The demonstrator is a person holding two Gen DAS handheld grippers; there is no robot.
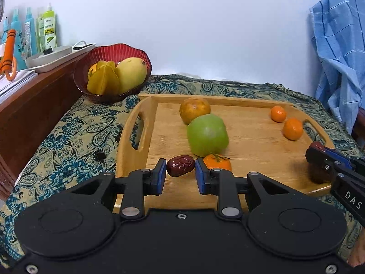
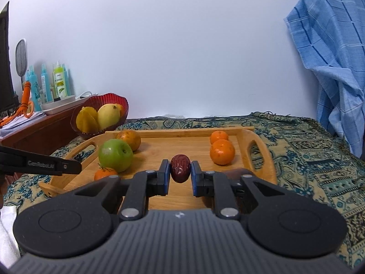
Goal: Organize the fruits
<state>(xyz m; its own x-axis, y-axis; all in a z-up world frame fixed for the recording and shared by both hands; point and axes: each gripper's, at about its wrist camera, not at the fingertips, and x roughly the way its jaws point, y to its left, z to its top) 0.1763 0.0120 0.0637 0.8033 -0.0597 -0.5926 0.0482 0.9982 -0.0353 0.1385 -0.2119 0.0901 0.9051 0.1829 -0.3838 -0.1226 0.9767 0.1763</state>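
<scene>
My left gripper (image 1: 180, 166) is shut on a dark red date (image 1: 180, 165) just above the near part of the wooden tray (image 1: 251, 150). My right gripper (image 2: 180, 168) is shut on another red date (image 2: 180, 168) over the tray (image 2: 182, 146); it also shows in the left wrist view (image 1: 319, 153). On the tray lie a green apple (image 1: 207, 135), a brownish-yellow round fruit (image 1: 194, 110), a tangerine with a stem (image 1: 216, 161) and two small tangerines (image 1: 293, 128) (image 1: 278, 113). A red bowl (image 1: 109, 52) holds a mango (image 1: 131, 74) and a starfruit (image 1: 103, 80).
The tray sits on a patterned cloth (image 1: 68, 132). A wooden side cabinet (image 1: 34, 100) at left carries a white tray (image 1: 50, 58), spray bottles (image 1: 48, 28) and orange scissors (image 1: 9, 54). A blue checked cloth (image 1: 340, 52) hangs at right.
</scene>
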